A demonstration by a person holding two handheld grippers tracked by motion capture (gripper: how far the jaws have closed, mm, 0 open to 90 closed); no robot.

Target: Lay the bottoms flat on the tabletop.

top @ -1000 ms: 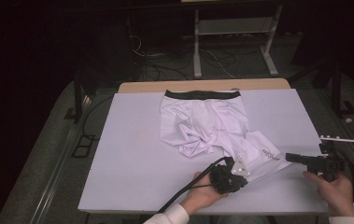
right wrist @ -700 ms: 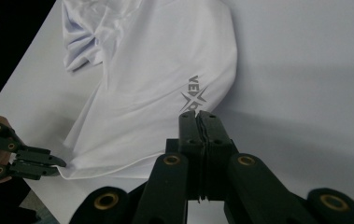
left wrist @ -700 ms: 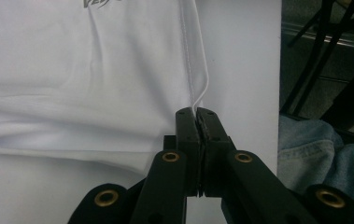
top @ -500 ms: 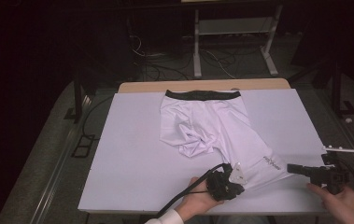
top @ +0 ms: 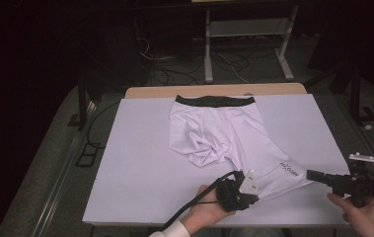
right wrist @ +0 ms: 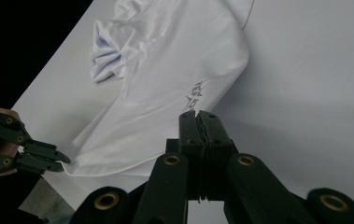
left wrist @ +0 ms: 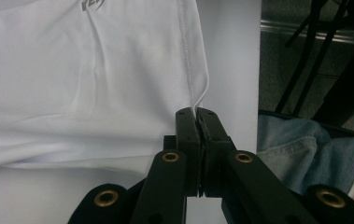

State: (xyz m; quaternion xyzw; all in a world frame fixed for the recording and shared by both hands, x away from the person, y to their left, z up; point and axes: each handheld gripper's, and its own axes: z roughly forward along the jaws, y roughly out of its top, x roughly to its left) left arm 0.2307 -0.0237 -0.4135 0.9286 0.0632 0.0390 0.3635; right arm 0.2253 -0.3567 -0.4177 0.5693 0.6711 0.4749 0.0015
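Note:
White shorts (top: pixel 214 133) with a black waistband (top: pixel 214 101) lie on a white board (top: pixel 135 163), waistband at the far side. The shorts' left leg is bunched up near the middle. The right leg, with a small grey logo (top: pixel 289 169), is stretched toward the near right corner. My left gripper (top: pixel 257 194) is shut on the near corner of that leg's hem (left wrist: pixel 196 105). My right gripper (top: pixel 311 174) is shut on the hem's other end, just below the logo (right wrist: pixel 194 98). In the right gripper view the left gripper (right wrist: pixel 62 164) pinches the fabric's far corner.
The board rests on a wooden table (top: pixel 214 91) whose edge shows beyond the waistband. A metal stand (top: pixel 246 34) and cables stand on the dark floor behind. The board's near edge (left wrist: pixel 240 70) is close to my left jaws, and the person's jeans (left wrist: pixel 305 149) are beyond it.
My right gripper has moved to the right with the hem, drawing the crumpled right leg out flat toward the board's right corner. The left gripper has stayed put.

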